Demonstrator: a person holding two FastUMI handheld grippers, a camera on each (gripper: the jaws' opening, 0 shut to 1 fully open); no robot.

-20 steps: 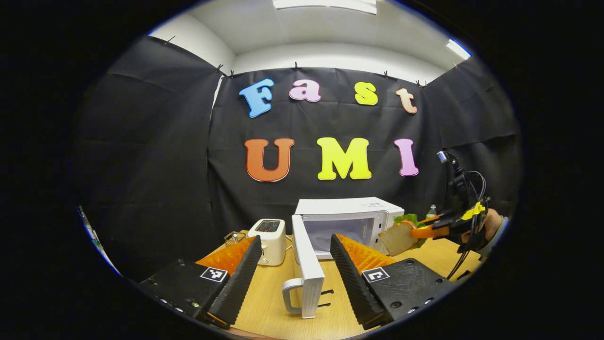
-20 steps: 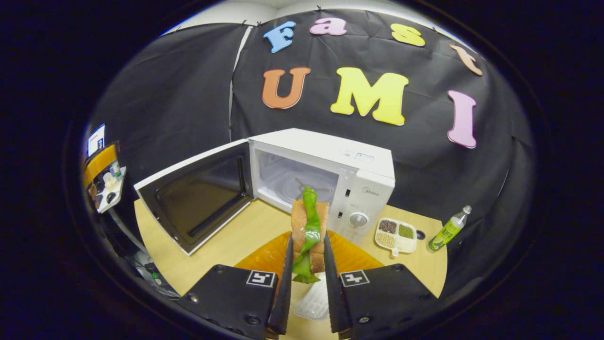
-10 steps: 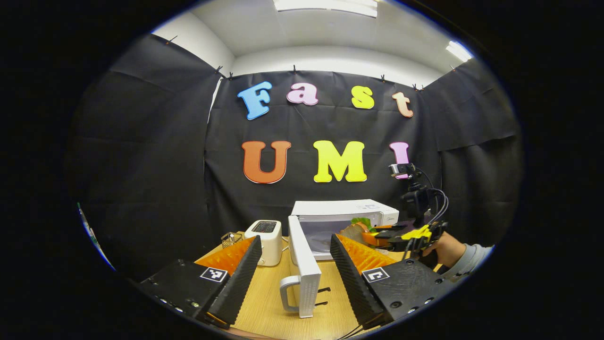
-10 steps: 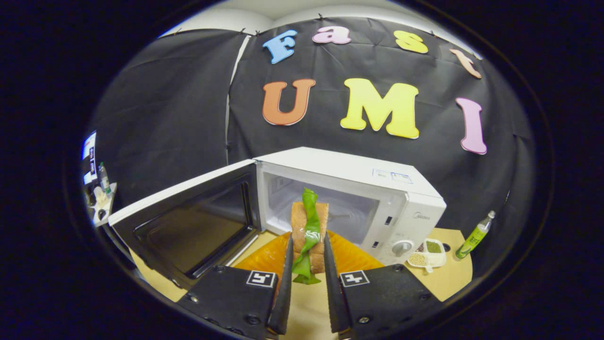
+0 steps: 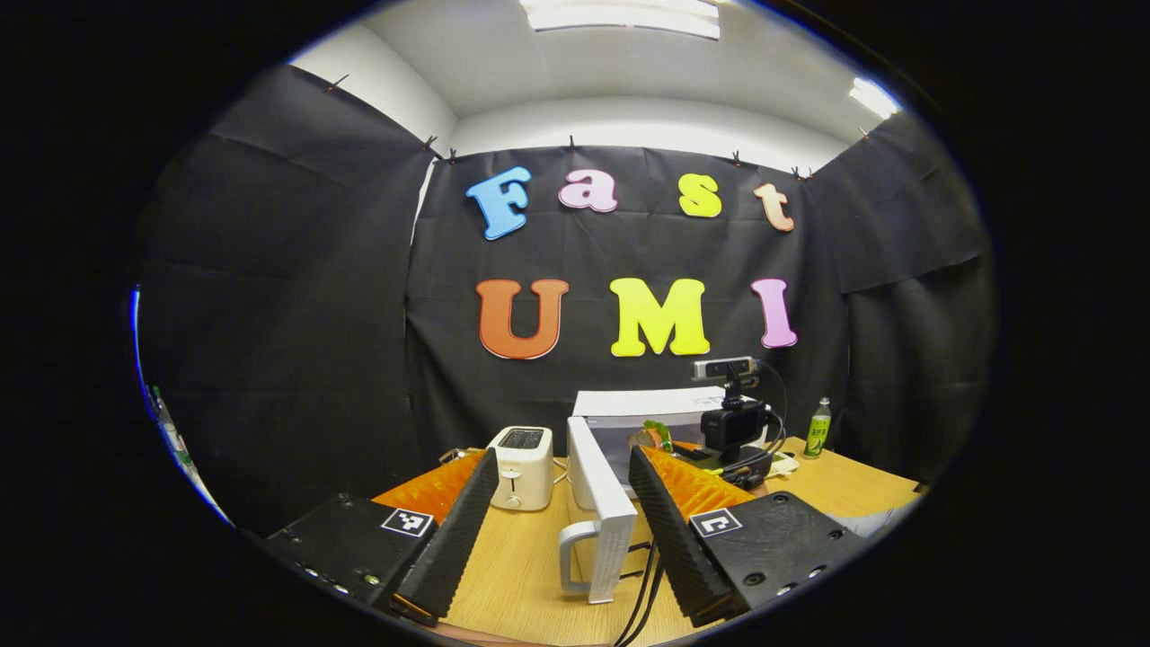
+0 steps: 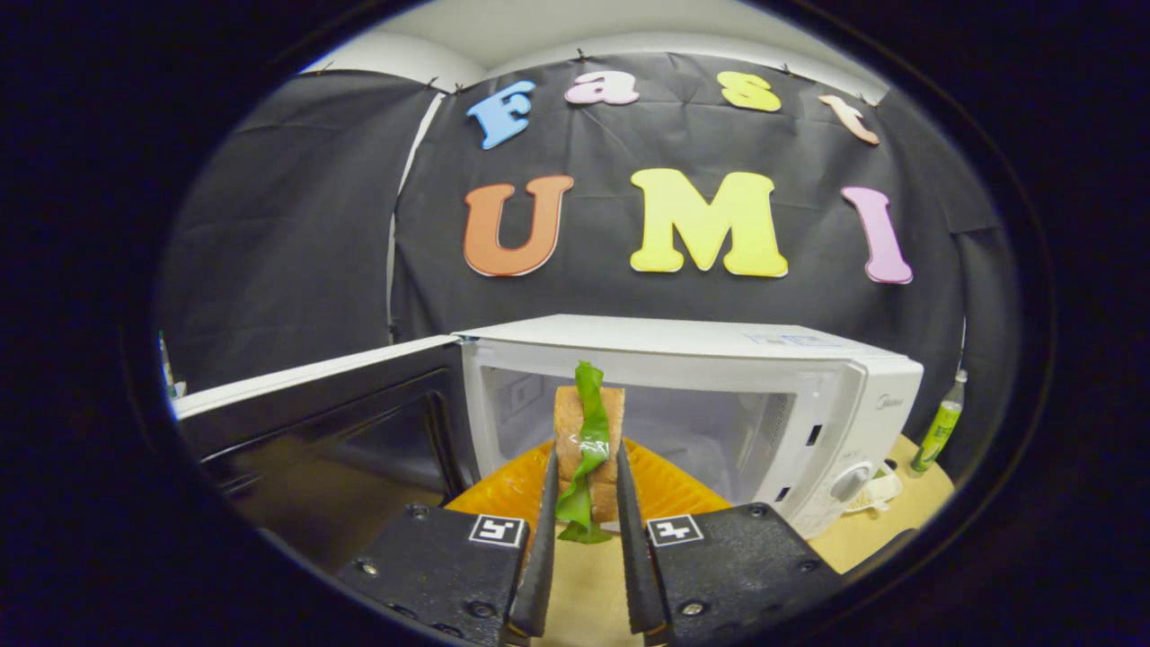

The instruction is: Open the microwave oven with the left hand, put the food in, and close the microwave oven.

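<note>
Sandwich (image 6: 588,449), bread with a green leaf, stands upright clamped between the fingers of my right gripper (image 6: 584,548), held just before the open cavity of the microwave (image 6: 710,377), whose door (image 6: 332,431) is swung wide to the left. My left gripper (image 5: 561,521) hangs with its fingers well apart and empty over the table (image 5: 521,575), the door's edge and handle (image 5: 575,562) standing between them. Farther off stand a toaster (image 5: 521,465) left of the microwave and a green bottle (image 6: 939,422) to its right.
</note>
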